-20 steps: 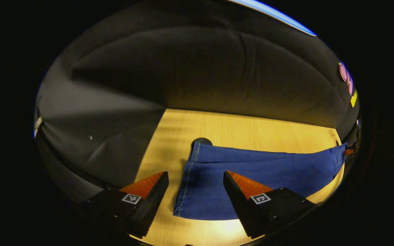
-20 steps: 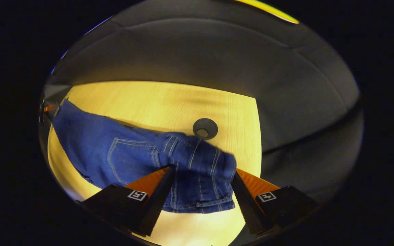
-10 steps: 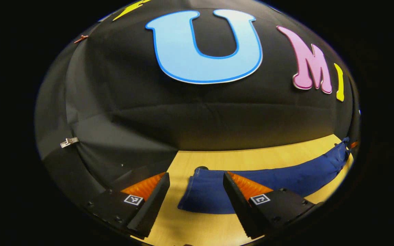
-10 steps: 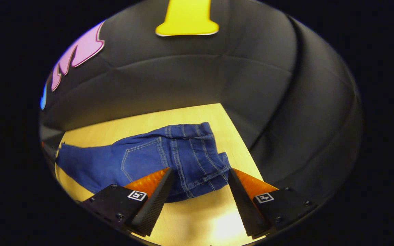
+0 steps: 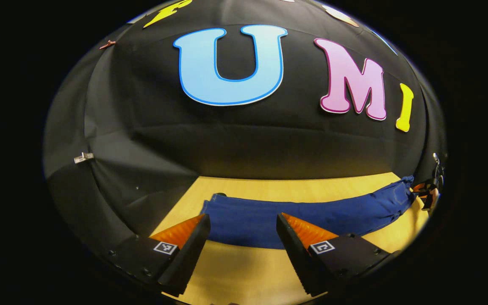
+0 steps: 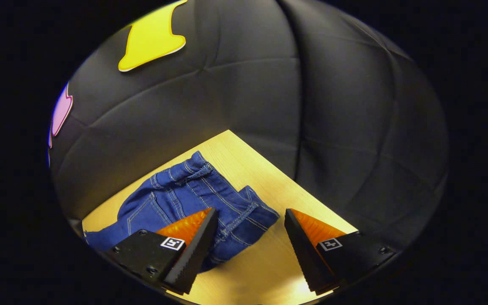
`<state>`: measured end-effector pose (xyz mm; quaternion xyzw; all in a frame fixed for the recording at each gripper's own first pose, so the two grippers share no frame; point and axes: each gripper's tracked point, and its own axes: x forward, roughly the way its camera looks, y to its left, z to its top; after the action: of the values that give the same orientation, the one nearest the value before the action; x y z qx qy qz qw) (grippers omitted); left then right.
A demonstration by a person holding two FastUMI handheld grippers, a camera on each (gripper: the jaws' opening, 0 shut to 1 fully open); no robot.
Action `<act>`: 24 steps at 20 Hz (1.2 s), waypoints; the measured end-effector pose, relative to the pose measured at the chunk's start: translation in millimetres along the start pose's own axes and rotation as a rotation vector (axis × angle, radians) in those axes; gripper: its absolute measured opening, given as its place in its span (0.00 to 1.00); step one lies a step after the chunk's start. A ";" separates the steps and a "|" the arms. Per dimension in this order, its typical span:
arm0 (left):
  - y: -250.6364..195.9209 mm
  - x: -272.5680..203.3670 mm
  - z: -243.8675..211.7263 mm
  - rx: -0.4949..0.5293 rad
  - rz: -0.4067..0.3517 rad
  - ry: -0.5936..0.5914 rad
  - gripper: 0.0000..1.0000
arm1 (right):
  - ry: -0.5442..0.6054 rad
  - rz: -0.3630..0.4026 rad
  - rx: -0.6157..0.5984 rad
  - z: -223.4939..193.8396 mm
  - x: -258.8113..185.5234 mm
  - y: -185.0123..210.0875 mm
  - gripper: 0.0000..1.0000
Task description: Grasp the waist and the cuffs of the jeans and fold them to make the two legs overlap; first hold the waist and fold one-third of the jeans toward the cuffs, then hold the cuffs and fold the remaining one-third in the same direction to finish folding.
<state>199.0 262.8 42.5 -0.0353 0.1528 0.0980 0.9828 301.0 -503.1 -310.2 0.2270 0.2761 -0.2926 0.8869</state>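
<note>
In the left gripper view, the left gripper hangs low over a pale wooden table with its two fingers spread wide apart and nothing between them. A pair of blue jeans lies flat on the table just beyond the fingertips, stretching as a long band from ahead of the left finger across to the far right. The hem end, with its stitched edge, sits ahead of the left finger. At the far right end of the jeans, the other gripper appears small and close to the fabric; whether it touches cannot be told.

In the right gripper view, the right gripper is also spread wide, holding nothing. The waist of the jeans, showing belt loops, seams and a back pocket, lies on the table ahead of the left finger, which overlaps its lower part. The waistband corner reaches into the gap between the fingers. The right finger stands over bare wood, apart from the denim. Black cloth wall rises behind the table corner.
</note>
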 end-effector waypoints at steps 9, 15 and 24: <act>-3.4 16.0 -31.8 0.011 -0.030 0.047 0.98 | -0.053 -0.022 -0.065 -8.5 11.3 0.5 0.98; -19.2 27.4 -49.2 -0.002 -0.057 0.077 0.98 | -0.032 0.046 0.044 -15.7 16.7 18.2 0.23; -19.6 36.8 -59.2 -0.026 -0.064 0.085 0.98 | -0.196 0.069 -0.062 17.4 -19.3 38.0 0.10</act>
<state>220.0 244.5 -24.4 -0.0571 0.1919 0.0667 0.9775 318.7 -477.8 -276.0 0.1791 0.1888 -0.2739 0.9259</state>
